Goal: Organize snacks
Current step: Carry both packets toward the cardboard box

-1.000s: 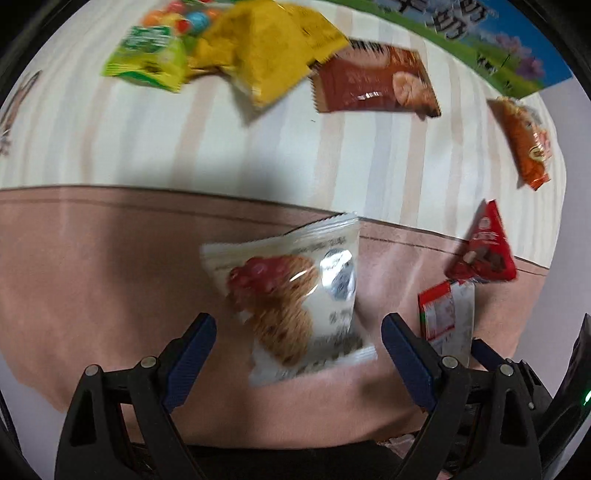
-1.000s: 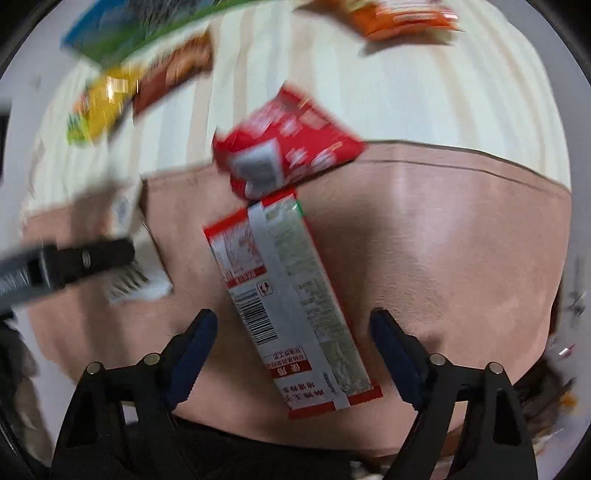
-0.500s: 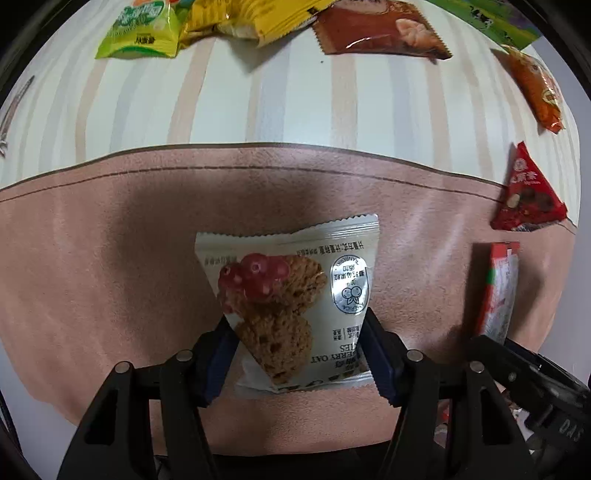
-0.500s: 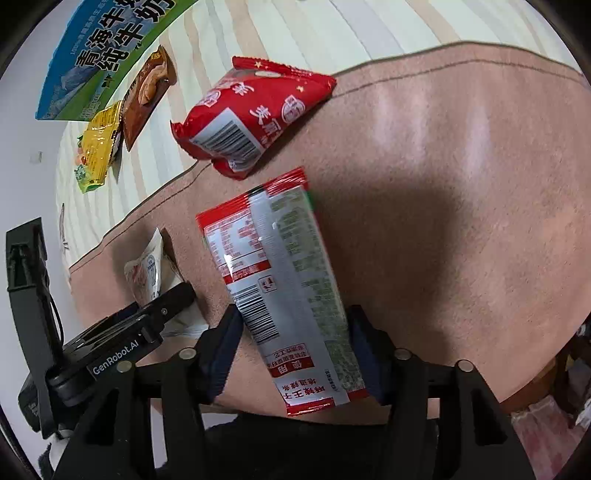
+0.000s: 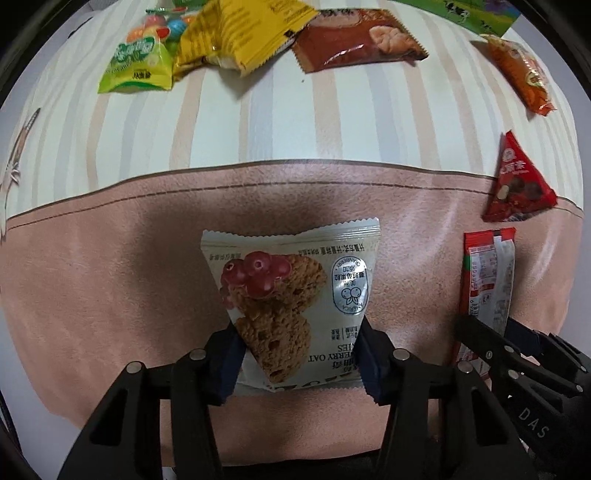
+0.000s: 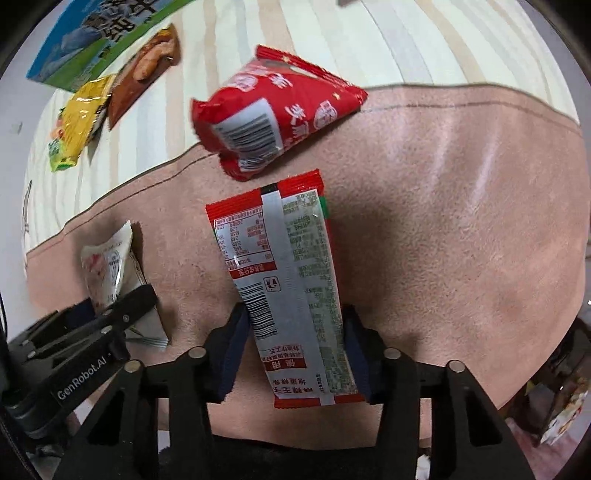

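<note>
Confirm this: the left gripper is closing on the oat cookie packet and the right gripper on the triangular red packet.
Not quite. The left gripper is closing on the oat cookie packet, but the right gripper closes on the long red-and-white packet, as the right wrist view shows.

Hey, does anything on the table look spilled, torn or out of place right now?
Nothing is spilled or torn. The snacks just lie scattered at odd angles, with the yellow packet overlapping the green candy bag.
</note>
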The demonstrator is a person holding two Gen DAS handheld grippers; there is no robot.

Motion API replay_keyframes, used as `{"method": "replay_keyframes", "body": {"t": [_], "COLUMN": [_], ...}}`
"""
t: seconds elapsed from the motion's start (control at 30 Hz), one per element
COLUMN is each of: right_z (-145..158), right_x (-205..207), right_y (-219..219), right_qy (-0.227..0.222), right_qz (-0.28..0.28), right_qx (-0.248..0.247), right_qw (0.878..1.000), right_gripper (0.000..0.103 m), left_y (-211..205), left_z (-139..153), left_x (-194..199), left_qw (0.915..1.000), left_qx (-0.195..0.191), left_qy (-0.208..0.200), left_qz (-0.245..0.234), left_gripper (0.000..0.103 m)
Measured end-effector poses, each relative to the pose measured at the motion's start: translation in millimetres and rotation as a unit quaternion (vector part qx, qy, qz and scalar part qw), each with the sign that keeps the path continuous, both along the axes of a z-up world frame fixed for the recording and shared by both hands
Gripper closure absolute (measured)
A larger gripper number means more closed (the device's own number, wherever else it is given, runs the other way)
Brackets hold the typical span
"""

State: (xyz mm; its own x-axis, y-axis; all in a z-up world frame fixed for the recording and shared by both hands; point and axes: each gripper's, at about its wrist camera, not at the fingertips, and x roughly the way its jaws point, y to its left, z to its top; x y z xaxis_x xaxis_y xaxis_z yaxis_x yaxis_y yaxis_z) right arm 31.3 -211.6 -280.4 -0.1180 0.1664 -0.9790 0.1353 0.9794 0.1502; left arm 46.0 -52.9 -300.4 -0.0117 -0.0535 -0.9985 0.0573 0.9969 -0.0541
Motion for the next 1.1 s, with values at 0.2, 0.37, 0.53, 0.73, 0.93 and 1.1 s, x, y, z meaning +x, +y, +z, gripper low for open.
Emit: {"method": "replay_keyframes", "body": {"t": [0.2,0.37,0.53,0.73,0.93,1.1], "right_z": [33.6,74.2,111.5,151.0,183.6,199.8], "right_x": [-9.7,-6.8,10.3,31.9,45.2,85.1], "right_y": [3.2,6.6,5.8,8.1,-9.0,-11.5], "right_qy": [-0.026,-0.062,-0.096,-0.134,-0.161,-0.186], "right_qz": [-0.002,0.000,0.001,0.000,0.000,-0.006], "right_qx": [0.023,0.040,0.056,0.074,0.090,0.101], "right_qw": [0.999,0.997,0.994,0.988,0.983,0.977], "right_gripper": [0.056,0.056,0.056,0.056,0.056,0.056], "left_y": [-3.5,-9.1,-11.2,6.9,12.0,14.3], "left_z": [38.6,85.8,122.0,158.6,178.3,198.3], "left_x": [-6.1,-7.3,5.2,26.7,54.0,87.4], "left_qw": [0.9994,0.9970,0.9935,0.9886,0.9844,0.9808], "left_qx": [-0.016,-0.032,-0.054,-0.070,-0.084,-0.100], "left_qy": [-0.031,-0.069,-0.099,-0.131,-0.152,-0.166], "left_qz": [-0.005,-0.014,-0.014,-0.026,-0.028,-0.026], "left_gripper": [0.053,0.053,0.053,0.053,0.053,0.053]}}
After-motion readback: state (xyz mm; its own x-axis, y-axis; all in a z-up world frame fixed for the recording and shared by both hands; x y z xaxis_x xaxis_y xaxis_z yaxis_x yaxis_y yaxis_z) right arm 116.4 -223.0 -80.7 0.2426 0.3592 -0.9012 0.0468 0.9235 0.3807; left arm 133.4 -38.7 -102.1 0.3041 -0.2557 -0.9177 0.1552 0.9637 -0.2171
